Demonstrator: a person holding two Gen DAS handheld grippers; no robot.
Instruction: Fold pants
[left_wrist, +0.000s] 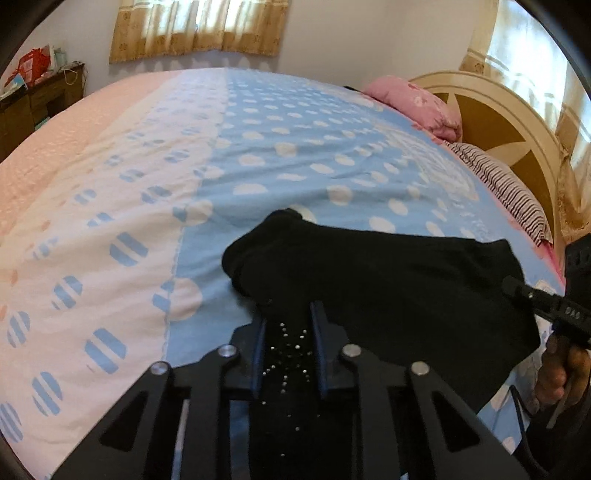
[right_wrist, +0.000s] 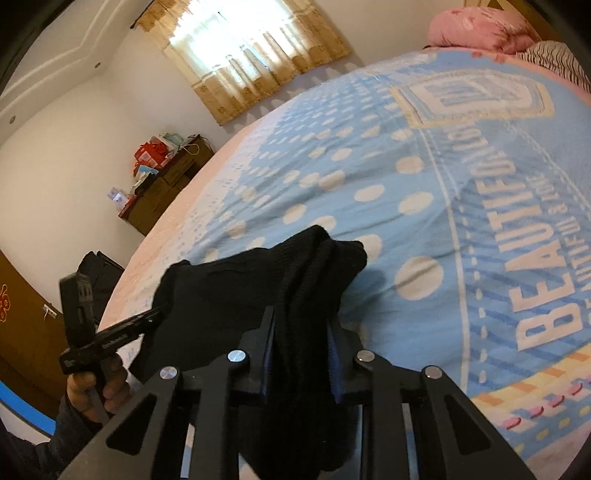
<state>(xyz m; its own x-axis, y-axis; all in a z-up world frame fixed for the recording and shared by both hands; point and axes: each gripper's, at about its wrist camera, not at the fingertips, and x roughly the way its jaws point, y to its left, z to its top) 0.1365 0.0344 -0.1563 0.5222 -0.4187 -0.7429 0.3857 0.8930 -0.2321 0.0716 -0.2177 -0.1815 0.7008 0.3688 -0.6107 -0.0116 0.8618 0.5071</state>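
The black pants (left_wrist: 388, 280) hang bunched between both grippers above the blue dotted bedspread (left_wrist: 295, 155). My left gripper (left_wrist: 290, 314) is shut on one part of the pants, a patch with small shiny studs showing between its fingers. My right gripper (right_wrist: 301, 317) is shut on a thick fold of the pants (right_wrist: 258, 280). The right gripper shows at the right edge of the left wrist view (left_wrist: 517, 291). The left gripper shows at the left of the right wrist view (right_wrist: 147, 317), held by a hand.
A pink pillow (left_wrist: 417, 103) and a striped pillow (left_wrist: 509, 188) lie at the headboard (left_wrist: 491, 110). A dark wooden cabinet (right_wrist: 162, 188) with red boxes stands by the far wall. Curtained windows (right_wrist: 251, 48) are behind the bed.
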